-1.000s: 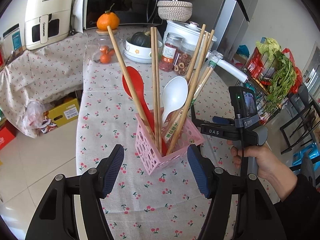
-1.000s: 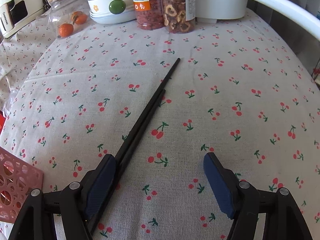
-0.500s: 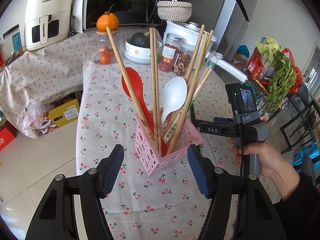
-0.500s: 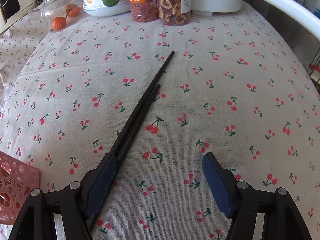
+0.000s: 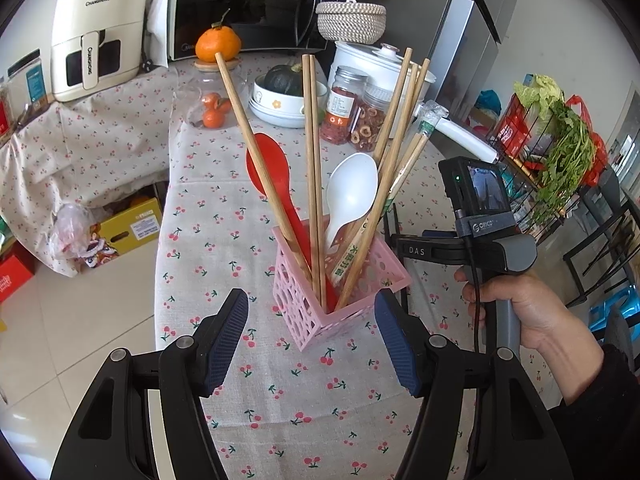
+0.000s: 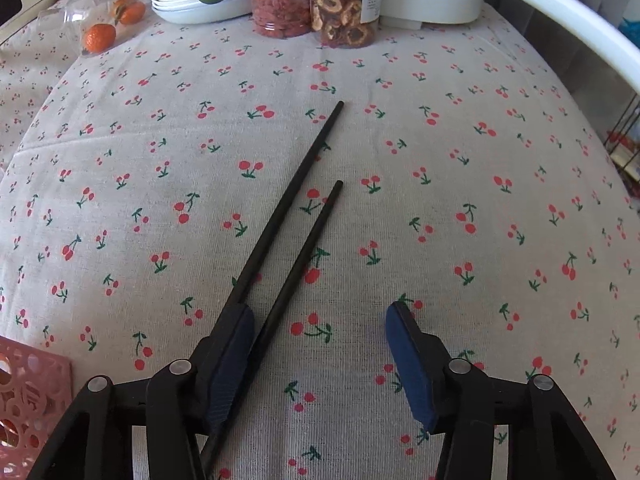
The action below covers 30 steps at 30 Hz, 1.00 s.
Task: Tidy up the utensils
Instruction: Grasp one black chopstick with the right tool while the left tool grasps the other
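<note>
Covering the counter (image 6: pixel 460 152) is a cherry-print cloth. Two black chopsticks (image 6: pixel 296 216) lie on it; the right hand-held gripper (image 6: pixel 320 320) is closing, one chopstick between its jaws, the other under its left pad. The left hand-held gripper (image 5: pixel 312 320) stands spread, flanking a pink basket (image 5: pixel 304 312) of utensils. Jars (image 6: pixel 312 0), bowls (image 6: pixel 192 0) and a microwave (image 5: pixel 248 8) stand behind.

A: Upper left, left wrist view: cream air fryer (image 5: pixel 98 32) on a cherry-print cloth; black microwave (image 5: pixel 248 4) right of it, an orange (image 5: pixel 218 44) in front.

B: Upper centre: woven lidded basket (image 5: pixel 351 20), white cooker (image 5: pixel 376 68), two jars (image 5: pixel 354 114) of dried goods.

A: Right edge: wire rack with leafy greens (image 5: pixel 560 136). Lower left: yellow box (image 5: pixel 134 226) on the floor tiles.
</note>
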{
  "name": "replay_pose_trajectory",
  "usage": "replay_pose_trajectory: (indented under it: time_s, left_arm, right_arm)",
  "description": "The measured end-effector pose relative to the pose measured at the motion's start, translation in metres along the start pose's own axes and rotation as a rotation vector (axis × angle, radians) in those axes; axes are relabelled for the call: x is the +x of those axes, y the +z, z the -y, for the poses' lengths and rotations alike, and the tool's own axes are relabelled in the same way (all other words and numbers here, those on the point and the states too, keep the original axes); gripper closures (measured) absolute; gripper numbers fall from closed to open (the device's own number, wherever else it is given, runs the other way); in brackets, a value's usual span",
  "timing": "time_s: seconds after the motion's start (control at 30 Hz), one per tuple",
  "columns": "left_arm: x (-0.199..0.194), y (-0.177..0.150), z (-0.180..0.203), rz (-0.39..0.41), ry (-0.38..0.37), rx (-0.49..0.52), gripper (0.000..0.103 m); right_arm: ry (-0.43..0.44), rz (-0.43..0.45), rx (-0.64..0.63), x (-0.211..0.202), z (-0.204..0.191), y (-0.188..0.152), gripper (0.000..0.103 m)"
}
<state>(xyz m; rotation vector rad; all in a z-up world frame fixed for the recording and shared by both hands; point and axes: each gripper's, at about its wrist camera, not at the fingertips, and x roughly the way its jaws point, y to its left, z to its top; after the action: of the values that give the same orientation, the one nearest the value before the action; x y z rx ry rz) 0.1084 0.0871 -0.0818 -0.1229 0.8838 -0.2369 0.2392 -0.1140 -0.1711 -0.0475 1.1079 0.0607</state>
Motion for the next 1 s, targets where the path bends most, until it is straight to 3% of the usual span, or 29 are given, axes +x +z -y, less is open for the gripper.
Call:
replay_pose_trajectory:
  time_s: [0.07, 0.1, 0.23, 0.4, 0.67, 0.77, 0.87, 1.0]
  left_arm:
    - [-0.002, 0.000, 0.002, 0.002, -0.004, 0.004, 0.035]
    - [-0.004, 0.000, 0.003, 0.006, -0.009, 0.005, 0.035]
    - [-0.018, 0.003, 0.017, 0.038, 0.019, 0.057, 0.035]
    - [-0.040, 0.005, 0.050, 0.089, -0.003, 0.126, 0.035]
    - [-0.024, 0.018, 0.141, 0.039, -0.063, 0.275, 0.041]
    - [0.004, 0.032, 0.168, -0.013, -0.053, 0.289, 0.045]
    - [0.049, 0.054, 0.185, -0.090, -0.067, 0.235, 0.051]
    - [0.119, 0.081, 0.194, -0.168, 0.033, 0.218, 0.063]
  right_arm:
    - [-0.012, -0.013, 0.018, -0.002, 0.006, 0.002, 0.082]
    - [-0.012, -0.024, 0.028, -0.002, 0.011, 0.002, 0.090]
    - [0.013, -0.057, 0.105, -0.007, 0.040, -0.002, 0.099]
    - [0.032, -0.030, 0.166, -0.035, 0.078, -0.008, 0.099]
    - [0.114, 0.035, 0.247, -0.085, 0.129, -0.023, 0.099]
    - [0.134, 0.056, 0.274, -0.097, 0.147, -0.028, 0.099]
    - [0.153, 0.064, 0.319, -0.102, 0.167, -0.033, 0.099]
    - [0.187, 0.052, 0.361, -0.099, 0.183, -0.038, 0.098]
